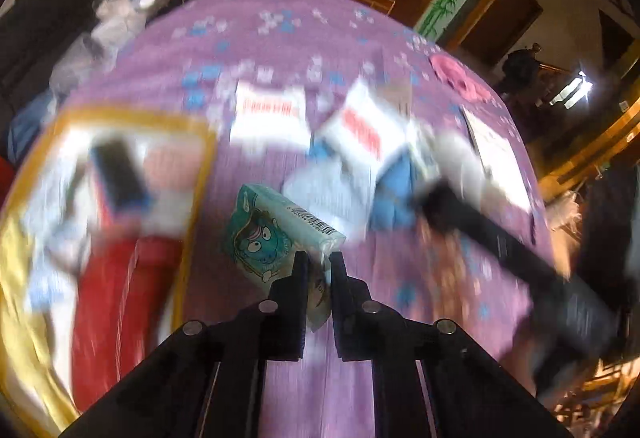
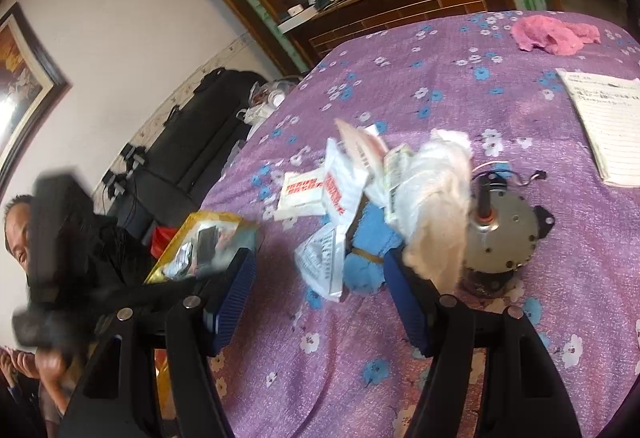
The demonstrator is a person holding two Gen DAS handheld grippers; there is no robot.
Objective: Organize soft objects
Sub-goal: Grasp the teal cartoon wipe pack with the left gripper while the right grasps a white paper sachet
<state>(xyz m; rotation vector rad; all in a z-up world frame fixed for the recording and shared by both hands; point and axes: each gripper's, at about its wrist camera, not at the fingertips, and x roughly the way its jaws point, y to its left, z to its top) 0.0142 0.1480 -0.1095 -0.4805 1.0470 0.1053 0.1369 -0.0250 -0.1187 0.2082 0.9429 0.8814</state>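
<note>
Bedspread (image 2: pixel 460 318): purple, scattered with white and blue flowers. Tissue pack (image 1: pixel 276 234): teal, printed with a blue cartoon face and a black barcode. Sachets (image 2: pixel 304 193): white with red lettering. Yarn (image 2: pixel 372 238): light blue. Crumpled cloth (image 2: pixel 554 33): pink. Notebook (image 2: pixel 612 125): white, ruled pages. Box (image 1: pixel 120 125): yellow-gold rim. Right gripper (image 2: pixel 320 286): black, with dark blue ribbed pads (image 2: pixel 236 294). Motor (image 2: pixel 500 234): grey metal.

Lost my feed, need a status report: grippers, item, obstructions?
Left gripper shut on teal tissue pack, lifted over purple bedspread. Right gripper open, empty, facing the packet pile. Nothing blocking.
</note>
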